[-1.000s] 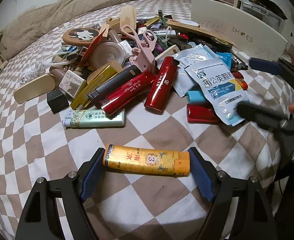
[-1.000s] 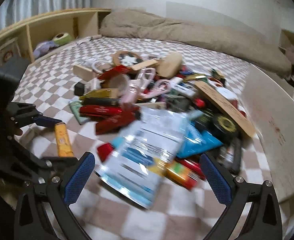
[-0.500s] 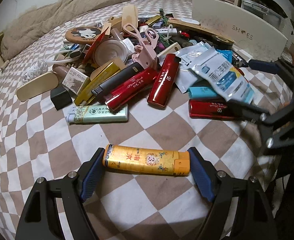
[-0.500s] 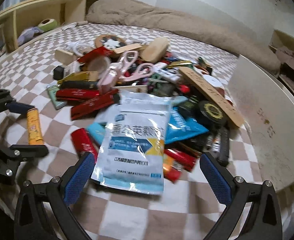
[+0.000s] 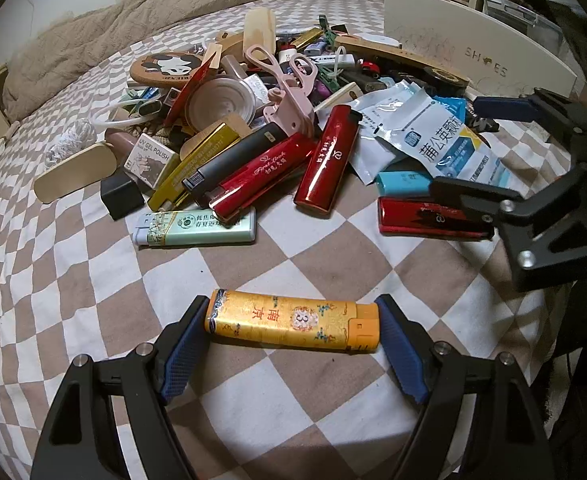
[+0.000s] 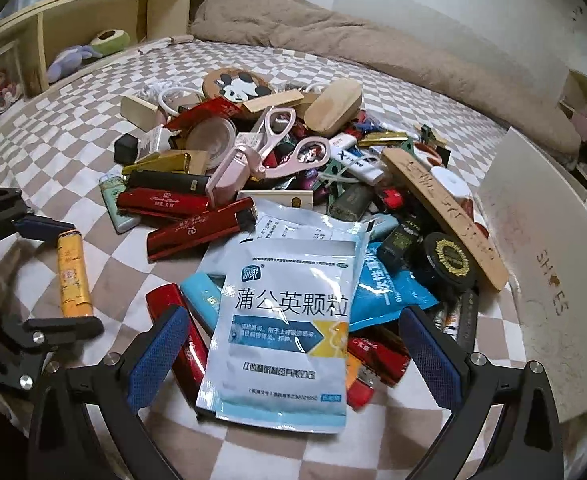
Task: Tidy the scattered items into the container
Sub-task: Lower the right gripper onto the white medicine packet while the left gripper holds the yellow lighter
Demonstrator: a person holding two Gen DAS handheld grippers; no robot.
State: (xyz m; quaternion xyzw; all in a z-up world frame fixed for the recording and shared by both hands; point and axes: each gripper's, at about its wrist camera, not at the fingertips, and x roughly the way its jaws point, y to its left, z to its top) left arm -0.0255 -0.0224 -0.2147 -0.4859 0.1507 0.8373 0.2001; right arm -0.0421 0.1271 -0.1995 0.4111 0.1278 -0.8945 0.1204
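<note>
A home bedroom: checkered bedsheet [image 6: 93,120], rumpled beige blanket [image 6: 333,36], wooden bedside shelf [image 6: 93,12] with plush toys [image 6: 73,64].

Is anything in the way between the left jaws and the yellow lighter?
No. The yellow lighter already sits lengthwise between the left gripper's jaws, a blue pad at each end, with nothing between.

Taking the heap of clutter [image 5: 277,120] as landmark: bare checkered bedspread [image 5: 73,272] is lying open on the near and left sides of the heap, giving free passage. A yellow lighter [image 5: 293,326] is lying alone on that near stretch. The white container wall [image 5: 473,52] is standing just right of the heap, closing that side. A beige duvet [image 6: 373,40] is blocking the far side.
</note>
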